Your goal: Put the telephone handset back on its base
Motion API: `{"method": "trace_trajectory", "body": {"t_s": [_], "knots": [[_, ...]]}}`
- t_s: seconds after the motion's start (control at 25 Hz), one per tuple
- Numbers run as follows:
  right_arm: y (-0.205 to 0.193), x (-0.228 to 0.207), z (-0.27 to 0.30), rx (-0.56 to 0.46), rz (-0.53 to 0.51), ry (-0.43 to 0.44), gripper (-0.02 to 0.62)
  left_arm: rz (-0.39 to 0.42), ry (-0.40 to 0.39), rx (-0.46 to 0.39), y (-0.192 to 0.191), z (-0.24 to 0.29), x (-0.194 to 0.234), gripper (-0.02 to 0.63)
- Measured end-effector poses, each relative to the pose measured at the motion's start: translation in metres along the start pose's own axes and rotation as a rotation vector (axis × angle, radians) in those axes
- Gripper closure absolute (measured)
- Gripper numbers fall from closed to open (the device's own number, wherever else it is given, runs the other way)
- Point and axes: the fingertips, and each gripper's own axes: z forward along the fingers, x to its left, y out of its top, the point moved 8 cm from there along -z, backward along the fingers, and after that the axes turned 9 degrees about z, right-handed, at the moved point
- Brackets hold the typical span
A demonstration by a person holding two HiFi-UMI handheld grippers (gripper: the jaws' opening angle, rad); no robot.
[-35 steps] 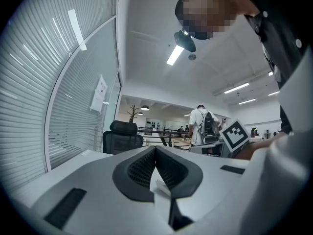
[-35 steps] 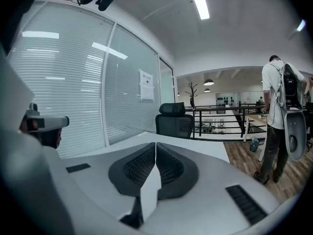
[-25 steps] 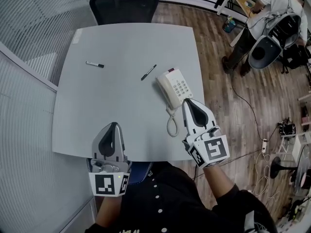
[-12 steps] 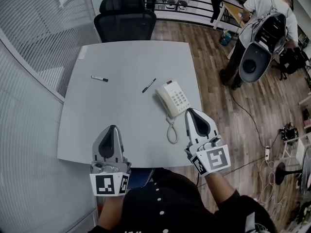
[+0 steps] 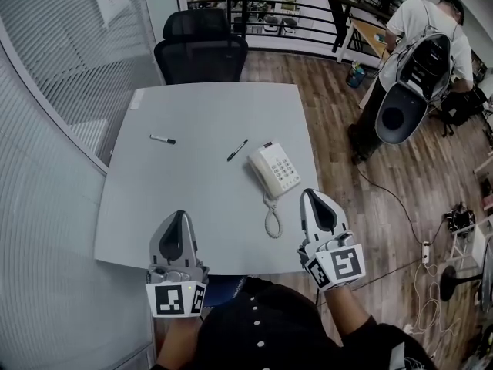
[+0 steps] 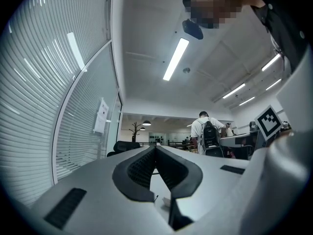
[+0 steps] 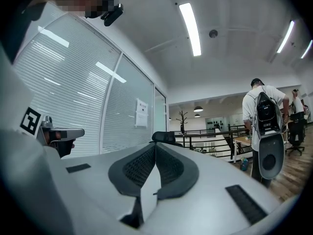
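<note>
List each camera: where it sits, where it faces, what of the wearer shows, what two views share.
Head view: on the head, steeply down at the table and telephone; torso, left claw, right claw.
Left gripper view: on the left claw, forward along its shut jaws; dark clothing overhead.
Right gripper view: on the right claw, likewise; dark clothing upper-left.
Shared by gripper views: office chair, backpack wearer.
</note>
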Motion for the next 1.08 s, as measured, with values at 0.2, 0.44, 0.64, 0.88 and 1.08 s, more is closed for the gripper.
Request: {"method": "trace_trajectory", "body": {"t_s": [0.2, 0.44, 0.64, 0.88, 1.08], "knots": [[0.001, 0.001, -0.002, -0.008, 0.0, 0.007, 0.565, -0.004, -0.011, -0.007, -0.001, 0.001, -0.003, 0.591], [0.003, 0.002, -0.008, -0.006, 0.008, 0.008, 0.565, 0.003, -0.014, -0.008, 0.002, -0.002, -0.009, 0.592], [0.006, -0.003, -0.019, -0.011, 0.007, 0.018, 0.565, 0.011, -0.009, -0.011, 0.009, -0.008, -0.024, 0.592], [0.001, -0.001, -0.005, 0.0, -0.004, 0.023, 0.565, 0.007, -0.009, 0.0, 0.002, 0.001, -0.016, 0.592], [0.002, -0.003, -0.003, -0.01, -0.011, 0.027, 0.566, 0.009, -0.014, -0.004, 0.003, 0.005, -0.019, 0.592]]}}
